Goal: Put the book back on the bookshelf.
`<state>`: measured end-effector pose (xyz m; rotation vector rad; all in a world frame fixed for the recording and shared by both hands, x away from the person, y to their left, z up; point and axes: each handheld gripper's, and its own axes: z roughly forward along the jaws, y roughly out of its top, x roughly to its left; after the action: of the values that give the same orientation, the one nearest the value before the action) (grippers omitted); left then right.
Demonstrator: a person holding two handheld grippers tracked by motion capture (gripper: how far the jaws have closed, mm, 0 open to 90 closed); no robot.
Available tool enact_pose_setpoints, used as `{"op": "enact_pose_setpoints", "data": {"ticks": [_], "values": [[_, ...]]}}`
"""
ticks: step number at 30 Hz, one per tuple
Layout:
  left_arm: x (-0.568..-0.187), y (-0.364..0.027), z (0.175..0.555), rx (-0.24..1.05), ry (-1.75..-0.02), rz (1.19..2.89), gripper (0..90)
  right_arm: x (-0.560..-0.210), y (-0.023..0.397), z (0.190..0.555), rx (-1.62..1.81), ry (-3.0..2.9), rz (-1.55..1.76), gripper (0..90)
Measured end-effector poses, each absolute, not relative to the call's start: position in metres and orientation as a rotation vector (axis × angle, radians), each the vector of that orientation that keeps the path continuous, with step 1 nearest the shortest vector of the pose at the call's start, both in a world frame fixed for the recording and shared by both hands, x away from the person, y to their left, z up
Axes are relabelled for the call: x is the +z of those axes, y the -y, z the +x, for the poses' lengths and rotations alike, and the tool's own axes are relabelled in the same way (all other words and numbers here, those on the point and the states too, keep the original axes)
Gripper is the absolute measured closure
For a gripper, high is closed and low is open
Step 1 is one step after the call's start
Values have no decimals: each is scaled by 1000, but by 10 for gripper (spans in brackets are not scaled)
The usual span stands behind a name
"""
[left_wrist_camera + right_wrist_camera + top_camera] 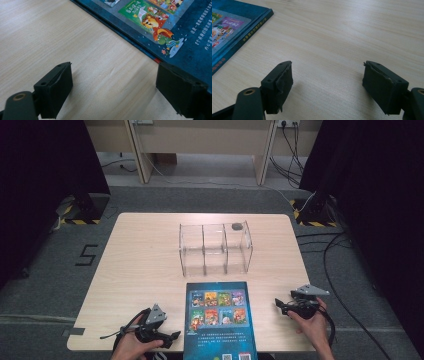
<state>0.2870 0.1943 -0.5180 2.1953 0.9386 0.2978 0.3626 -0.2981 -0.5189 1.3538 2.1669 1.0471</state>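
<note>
A stiff, flat book (218, 320) lay between the left gripper (172, 336) and right gripper (278, 304), both spread empty; likely slick-covered, best pinched at an overhanging edge.

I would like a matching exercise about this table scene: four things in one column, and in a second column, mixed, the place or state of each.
Things:
1. book
2. clear divided box
3. left gripper
4. small dark object

Places or states:
a. by the far right corner of the box
b. lying flat at the near edge of the table
c. open, just left of the book
d. standing at the middle of the table

Pairs: 1-b, 2-d, 3-c, 4-a
</note>
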Motion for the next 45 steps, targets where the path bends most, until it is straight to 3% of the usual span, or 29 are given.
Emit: {"op": "enact_pose_setpoints", "data": {"ticks": [13,26,35,40,45], "values": [[-517,-187,284,207,-935,2157,137,-518,290,363,1195,-2177,1435,284],[-517,-170,277,188,-847,2186,159,-521,256,369,1404,-2256,1474,314],[-517,-157,272,174,-792,2212,172,-522,230,373,1489,-2307,1506,363],[-517,-151,272,172,-770,2222,167,-527,218,375,1586,-2328,1565,452],[-518,-145,270,181,-764,2221,150,-528,213,375,1641,-2306,1656,446]]}}
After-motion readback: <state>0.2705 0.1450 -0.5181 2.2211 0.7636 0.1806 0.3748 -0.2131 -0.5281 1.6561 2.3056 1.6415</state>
